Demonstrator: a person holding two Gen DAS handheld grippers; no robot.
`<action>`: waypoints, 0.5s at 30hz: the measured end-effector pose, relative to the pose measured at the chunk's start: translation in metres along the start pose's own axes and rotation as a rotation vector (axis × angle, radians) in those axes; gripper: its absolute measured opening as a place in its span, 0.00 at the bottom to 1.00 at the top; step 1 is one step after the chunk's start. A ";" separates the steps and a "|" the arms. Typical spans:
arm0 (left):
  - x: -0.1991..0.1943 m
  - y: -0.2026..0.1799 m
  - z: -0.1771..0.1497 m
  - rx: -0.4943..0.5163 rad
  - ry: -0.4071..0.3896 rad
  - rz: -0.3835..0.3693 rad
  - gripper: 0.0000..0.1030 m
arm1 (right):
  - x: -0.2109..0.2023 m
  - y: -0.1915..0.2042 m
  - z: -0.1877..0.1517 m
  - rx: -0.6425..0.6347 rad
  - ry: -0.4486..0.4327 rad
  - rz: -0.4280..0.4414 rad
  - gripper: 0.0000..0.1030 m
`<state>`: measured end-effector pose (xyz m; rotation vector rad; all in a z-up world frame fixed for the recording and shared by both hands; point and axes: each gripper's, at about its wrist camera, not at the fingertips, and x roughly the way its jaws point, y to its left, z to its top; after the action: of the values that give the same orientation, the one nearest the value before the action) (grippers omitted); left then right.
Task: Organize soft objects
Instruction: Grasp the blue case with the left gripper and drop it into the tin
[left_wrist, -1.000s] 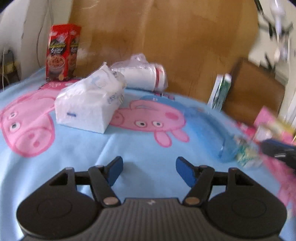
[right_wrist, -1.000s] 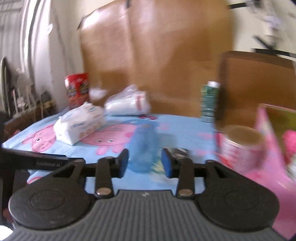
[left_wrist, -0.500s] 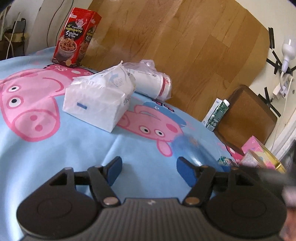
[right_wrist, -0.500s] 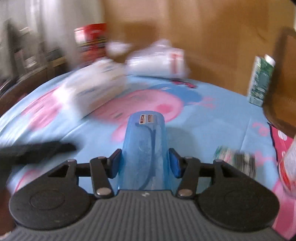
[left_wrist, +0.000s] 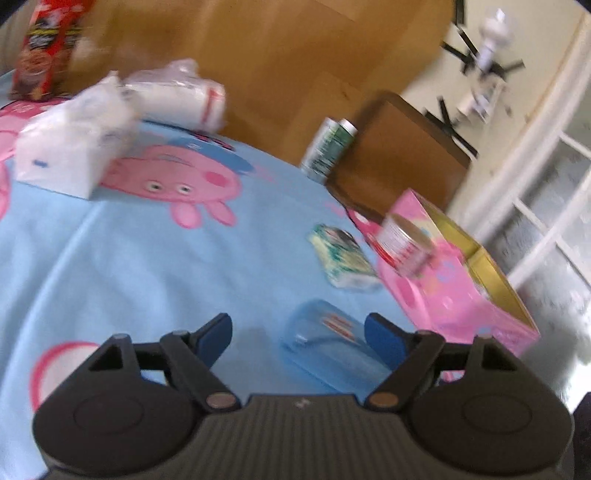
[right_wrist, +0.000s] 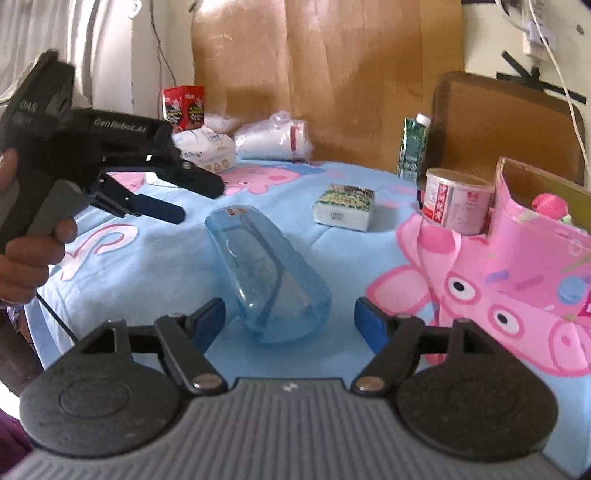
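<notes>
A clear blue plastic container (right_wrist: 266, 273) lies on its side on the blue Peppa Pig cloth (right_wrist: 166, 266), just ahead of my open, empty right gripper (right_wrist: 290, 319). It also shows in the left wrist view (left_wrist: 325, 343), between the fingertips of my open left gripper (left_wrist: 299, 334). The left gripper shows from the side in the right wrist view (right_wrist: 192, 199), above the cloth. A white tissue pack (left_wrist: 70, 155), a bagged white roll (left_wrist: 177, 96) and a small green tissue pack (right_wrist: 343, 206) lie on the cloth.
A pink Peppa Pig box (right_wrist: 517, 273) stands open at the right with a red-and-white tub (right_wrist: 456, 201) beside it. A green carton (right_wrist: 412, 151) and a red snack box (right_wrist: 183, 107) stand at the back. A brown board (right_wrist: 325, 74) leans behind.
My right gripper has opened off the blue container and pulled back; the container now lies on the cloth. My left gripper has swung right, toward the container and the pink box.
</notes>
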<state>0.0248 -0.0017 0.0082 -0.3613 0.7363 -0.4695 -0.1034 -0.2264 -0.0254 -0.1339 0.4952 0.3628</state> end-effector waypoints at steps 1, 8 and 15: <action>0.004 -0.006 -0.001 0.015 0.019 0.002 0.79 | 0.001 0.000 0.000 -0.009 -0.003 0.001 0.77; 0.025 -0.024 -0.002 0.022 0.070 -0.009 0.74 | 0.018 -0.002 0.005 0.019 -0.013 0.034 0.58; 0.038 -0.115 0.041 0.231 0.028 -0.130 0.74 | -0.033 -0.035 0.013 0.057 -0.208 -0.128 0.57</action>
<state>0.0463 -0.1122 0.0691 -0.1870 0.6802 -0.6766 -0.1116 -0.2666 0.0038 -0.0715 0.2896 0.2339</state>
